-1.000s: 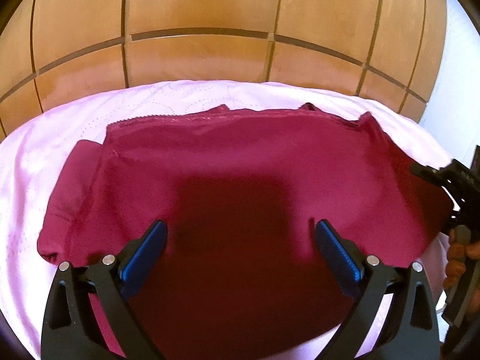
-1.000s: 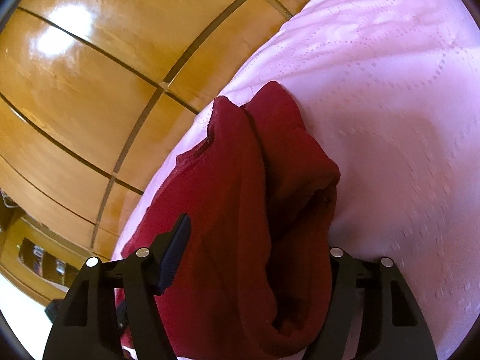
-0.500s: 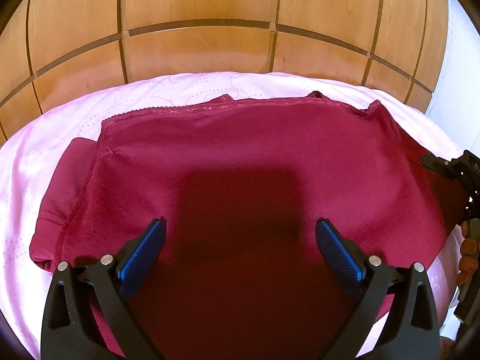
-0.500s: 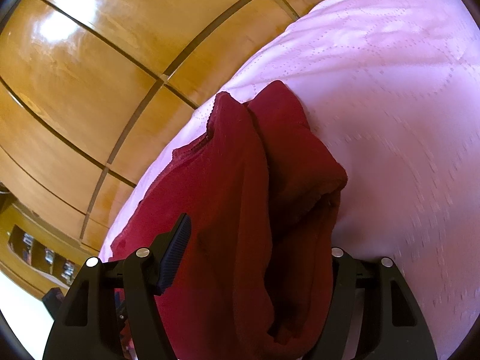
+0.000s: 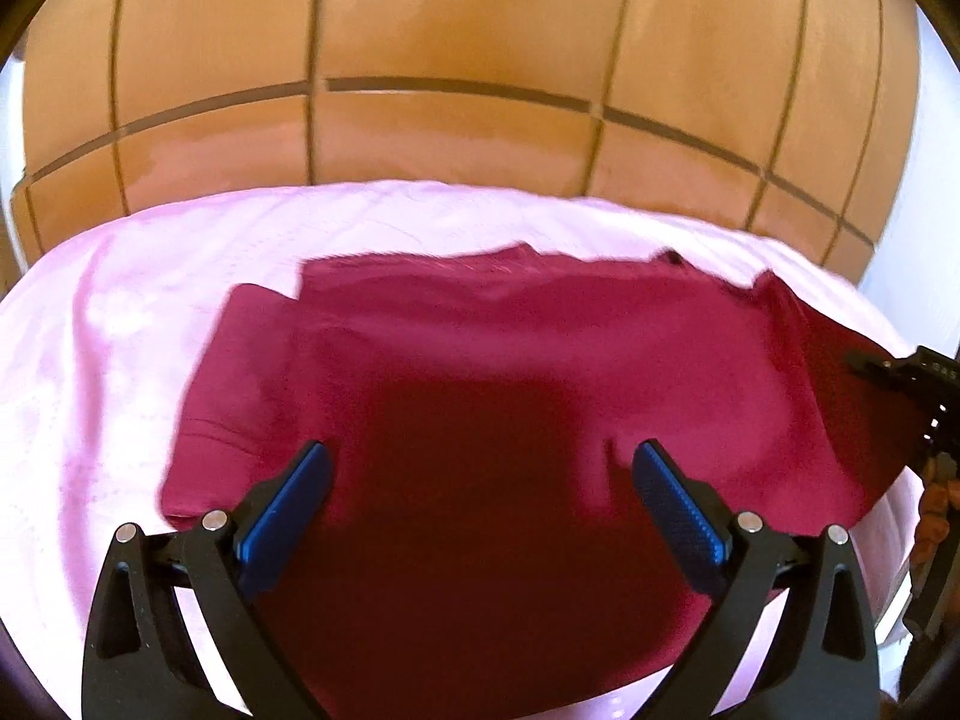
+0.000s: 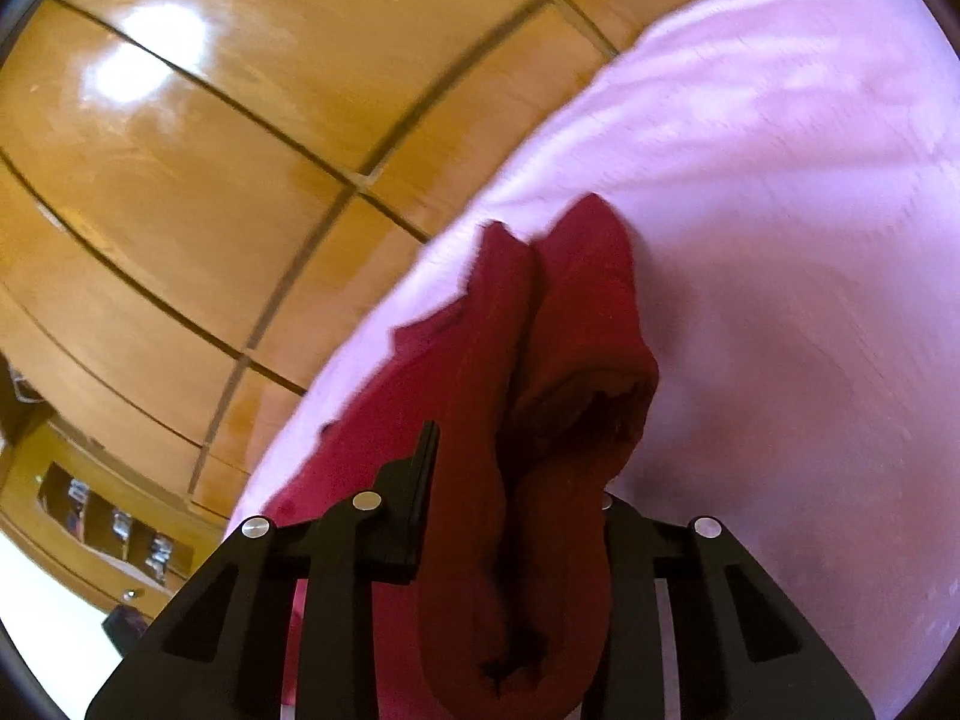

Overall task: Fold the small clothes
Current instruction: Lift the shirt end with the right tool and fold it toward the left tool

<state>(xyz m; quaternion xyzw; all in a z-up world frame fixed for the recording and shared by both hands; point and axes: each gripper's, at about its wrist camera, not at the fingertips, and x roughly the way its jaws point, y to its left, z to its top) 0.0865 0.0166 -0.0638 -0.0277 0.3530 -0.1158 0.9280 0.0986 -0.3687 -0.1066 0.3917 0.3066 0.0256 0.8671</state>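
A dark red garment (image 5: 510,372) lies spread on the pink bedsheet (image 5: 108,360), with one sleeve flat at its left. My left gripper (image 5: 480,498) hovers open above the garment's near middle, blue pads wide apart, holding nothing. My right gripper (image 6: 516,480) is shut on a bunched fold of the same red garment (image 6: 540,420) at its right edge; the cloth fills the gap between the fingers and hides the right fingertip. The right gripper also shows at the right edge of the left wrist view (image 5: 924,372).
A glossy wooden panelled headboard (image 5: 456,102) rises behind the bed. In the right wrist view the wooden panels (image 6: 180,192) fill the left, with a small shelf unit (image 6: 114,534) low at the left. The pink sheet (image 6: 810,240) stretches to the right.
The right gripper has closed in on the bunched edge of the garment. The left gripper has pulled back and up, so the garment looks smaller and farther. Both views are motion blurred.
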